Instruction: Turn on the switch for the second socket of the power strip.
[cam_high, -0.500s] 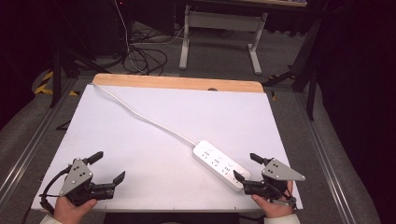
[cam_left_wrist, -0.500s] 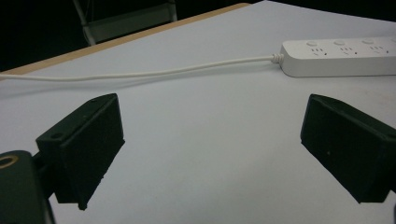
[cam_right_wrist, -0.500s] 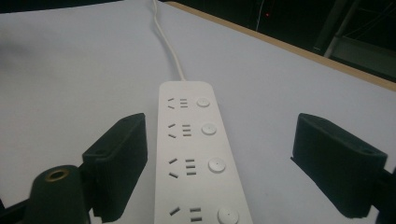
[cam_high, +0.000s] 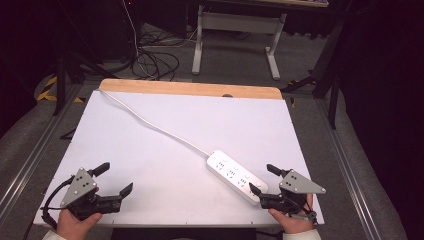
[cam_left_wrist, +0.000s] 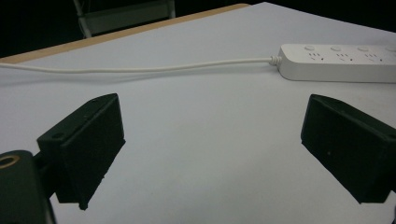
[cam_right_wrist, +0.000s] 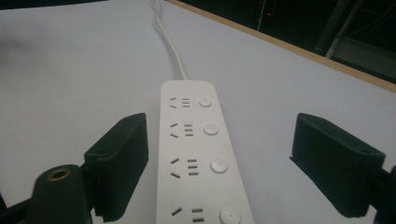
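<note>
**Power strip: both grippers idle beside it**

High view: power strip (cam_high: 237, 175) lies diagonally on the table (cam_high: 150, 145), near-right area, cord (cam_high: 150, 122) trailing to the far left corner. Right gripper (cam_high: 261, 183) sits at its near end, jaws wide, not gripping. Left gripper (cam_high: 116, 178) rests well apart at the near left, jaws wide, empty. Compared with half a second ago, nothing has shifted; no step looks begun.

Left gripper view: strip (cam_left_wrist: 341, 63) ahead to the right, untouched.

Right gripper view: strip (cam_right_wrist: 198, 158) runs between the spread jaws, untouched.
</note>
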